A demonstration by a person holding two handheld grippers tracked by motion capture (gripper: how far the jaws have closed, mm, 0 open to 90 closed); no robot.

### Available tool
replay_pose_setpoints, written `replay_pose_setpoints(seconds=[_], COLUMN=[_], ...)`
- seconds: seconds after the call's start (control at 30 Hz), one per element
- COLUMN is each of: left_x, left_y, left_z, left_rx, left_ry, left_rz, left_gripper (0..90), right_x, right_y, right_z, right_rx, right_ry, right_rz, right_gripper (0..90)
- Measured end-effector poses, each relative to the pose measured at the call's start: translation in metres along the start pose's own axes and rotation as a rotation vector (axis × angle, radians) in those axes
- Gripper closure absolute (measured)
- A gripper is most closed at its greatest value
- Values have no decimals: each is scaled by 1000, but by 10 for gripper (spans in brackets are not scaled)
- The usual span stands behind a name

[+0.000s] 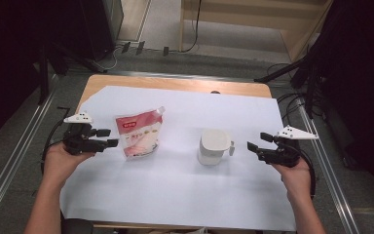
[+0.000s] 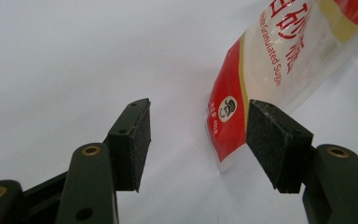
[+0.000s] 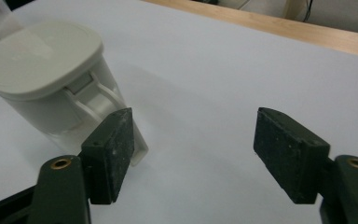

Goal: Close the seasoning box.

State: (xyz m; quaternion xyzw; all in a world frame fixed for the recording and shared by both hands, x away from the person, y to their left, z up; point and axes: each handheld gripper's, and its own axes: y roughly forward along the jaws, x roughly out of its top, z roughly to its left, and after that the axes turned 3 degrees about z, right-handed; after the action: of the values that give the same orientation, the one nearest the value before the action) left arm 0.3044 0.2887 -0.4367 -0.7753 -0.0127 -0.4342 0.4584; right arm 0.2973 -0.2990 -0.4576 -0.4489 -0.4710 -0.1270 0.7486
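Two items on the white-covered table (image 1: 175,195): a red-and-white sugar pouch (image 1: 139,132) lying flat at left, a lidded white container (image 1: 213,147) upright right of centre. Left tongs (image 1: 106,137) gape empty just beside the pouch. Right tongs (image 1: 253,142) gape empty near the container.

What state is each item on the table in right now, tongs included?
Red and white plastic sugar pouch: lying flat on the white paper, corner spout capped, ungripped.
White plastic lidded container with side handle: upright, lid shut, handle toward the right tongs.
Left tongs: open, empty, just beside the pouch's edge.
Right tongs: open, empty, short of the container's handle.
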Motion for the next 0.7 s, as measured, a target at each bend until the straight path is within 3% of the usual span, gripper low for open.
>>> replay_pose_setpoints(seconds=[0.33,0.43,0.7], left_x=[0,0,0], left_y=[1,1,2], left_z=[-1,-1,0], left_rx=[2,2,4], left_ry=[-3,-1,-3], left_rz=[1,2,-2], left_gripper=[409,407,402], right_x=[-9,-10,-10], right_y=[12,13,14], right_z=[-11,-11,-11], right_rx=[-42,-22,-28], right_ry=[41,47,39], right_rz=[28,32,39], right_gripper=[256,256,243])
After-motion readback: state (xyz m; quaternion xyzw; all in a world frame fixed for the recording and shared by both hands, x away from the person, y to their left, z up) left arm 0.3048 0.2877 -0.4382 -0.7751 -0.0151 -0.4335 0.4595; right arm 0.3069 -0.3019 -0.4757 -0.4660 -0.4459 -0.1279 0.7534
